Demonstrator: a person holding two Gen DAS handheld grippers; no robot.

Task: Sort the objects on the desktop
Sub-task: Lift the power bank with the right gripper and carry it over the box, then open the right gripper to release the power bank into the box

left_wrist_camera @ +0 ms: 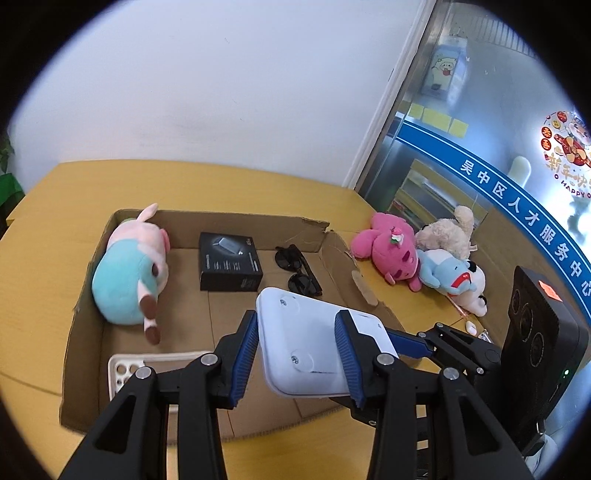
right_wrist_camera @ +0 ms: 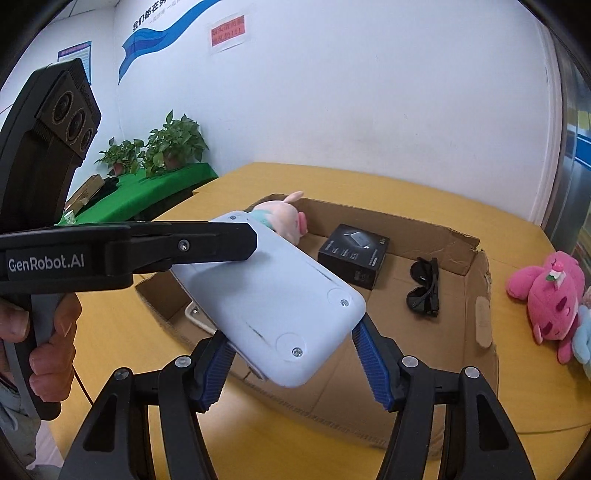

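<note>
Your left tongs (left_wrist_camera: 295,350) are clamped on the pale blue device (left_wrist_camera: 314,343), holding it tilted above the cardboard box (left_wrist_camera: 85,295) on the tabletop (right_wrist_camera: 369,184). Your right tongs (right_wrist_camera: 295,365) sit spread around its lower end, pads not clearly pressing. Inside the box lie a pig plush (left_wrist_camera: 129,269), black carton (left_wrist_camera: 229,266) and sunglasses (left_wrist_camera: 299,269).

At eleven o'clock in my right wrist view I see two potted plants (right_wrist_camera: 162,147) on a green-covered side table (right_wrist_camera: 147,192), with a red notice (right_wrist_camera: 228,34) on the white wall (right_wrist_camera: 369,92) at twelve. In my left wrist view, a glass partition (left_wrist_camera: 480,147) at two o'clock carries yellow sticky notes (left_wrist_camera: 439,119).
</note>
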